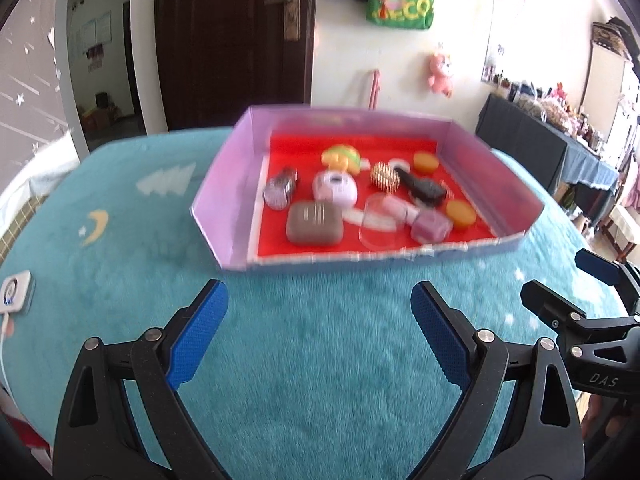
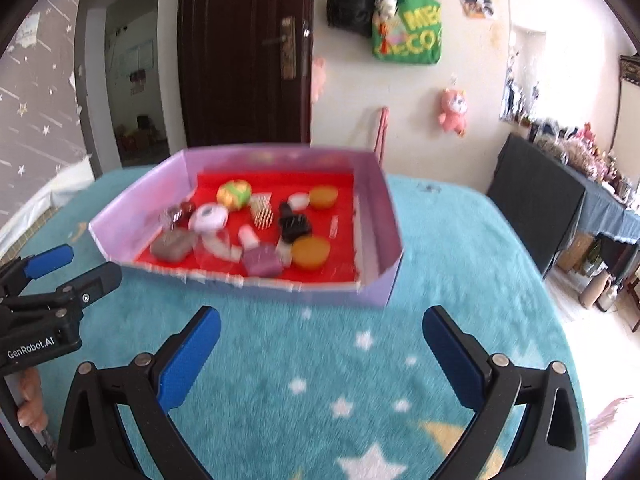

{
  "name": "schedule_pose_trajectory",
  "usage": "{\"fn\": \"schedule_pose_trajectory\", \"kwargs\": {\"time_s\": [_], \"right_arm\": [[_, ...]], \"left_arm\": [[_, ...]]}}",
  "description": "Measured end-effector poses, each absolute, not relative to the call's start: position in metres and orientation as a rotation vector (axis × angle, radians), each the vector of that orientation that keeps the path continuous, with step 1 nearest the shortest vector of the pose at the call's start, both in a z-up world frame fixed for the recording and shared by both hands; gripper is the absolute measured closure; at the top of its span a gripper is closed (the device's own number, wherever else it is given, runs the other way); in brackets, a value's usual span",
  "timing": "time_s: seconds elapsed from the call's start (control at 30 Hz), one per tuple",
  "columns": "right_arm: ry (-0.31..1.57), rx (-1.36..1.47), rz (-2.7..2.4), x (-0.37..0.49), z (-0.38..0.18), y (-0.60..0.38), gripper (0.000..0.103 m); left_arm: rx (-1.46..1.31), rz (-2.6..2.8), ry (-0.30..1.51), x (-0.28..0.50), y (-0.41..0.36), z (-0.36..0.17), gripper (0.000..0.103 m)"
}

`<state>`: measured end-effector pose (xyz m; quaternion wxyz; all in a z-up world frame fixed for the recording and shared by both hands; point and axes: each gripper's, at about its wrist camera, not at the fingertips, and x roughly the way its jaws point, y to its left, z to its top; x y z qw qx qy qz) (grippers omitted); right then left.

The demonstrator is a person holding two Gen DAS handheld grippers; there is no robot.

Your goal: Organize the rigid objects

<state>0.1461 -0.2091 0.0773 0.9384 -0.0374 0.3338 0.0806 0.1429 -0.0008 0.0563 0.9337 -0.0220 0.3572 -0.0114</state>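
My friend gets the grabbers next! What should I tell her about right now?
Left hand-held gripper: open, holding nothing, above the teal blanket.
Right hand-held gripper: open, holding nothing, in front of the tray.
All the small things, like the grey case and the two orange discs, lie loose in the purple tray.
Done: no sorting shows yet.
Left: the organizing.

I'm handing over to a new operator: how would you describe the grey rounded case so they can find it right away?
Start at the lilac-walled tray with the red floor, sitting on the teal blanket. Look at its front-left corner, nearest the left gripper. The grey case lies there: a flat rounded-corner box, dull grey-brown, unlike the shiny silver cylinder behind it and the clear dome to its right.
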Motion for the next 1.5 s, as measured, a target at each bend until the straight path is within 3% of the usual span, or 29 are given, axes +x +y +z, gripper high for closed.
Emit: {"fn": "schedule_pose_trajectory", "kwargs": {"time_s": [0.73,1.2,1.5], "right_arm": [[0.948,-0.042,0.101,0.166,0.021,-0.222,0.0],[0.95,-0.045,0.087,0.168,0.019,-0.221,0.0],[0.951,-0.044,0.085,0.167,0.019,-0.221,0.0]], "left_arm": [[-0.014,-0.011,0.905,0.156,-0.01,0.01,0.009],[-0.013,0.008,0.922,0.16,-0.01,0.007,0.0],[-0.014,0.007,0.923,0.16,-0.01,0.007,0.0]]}}
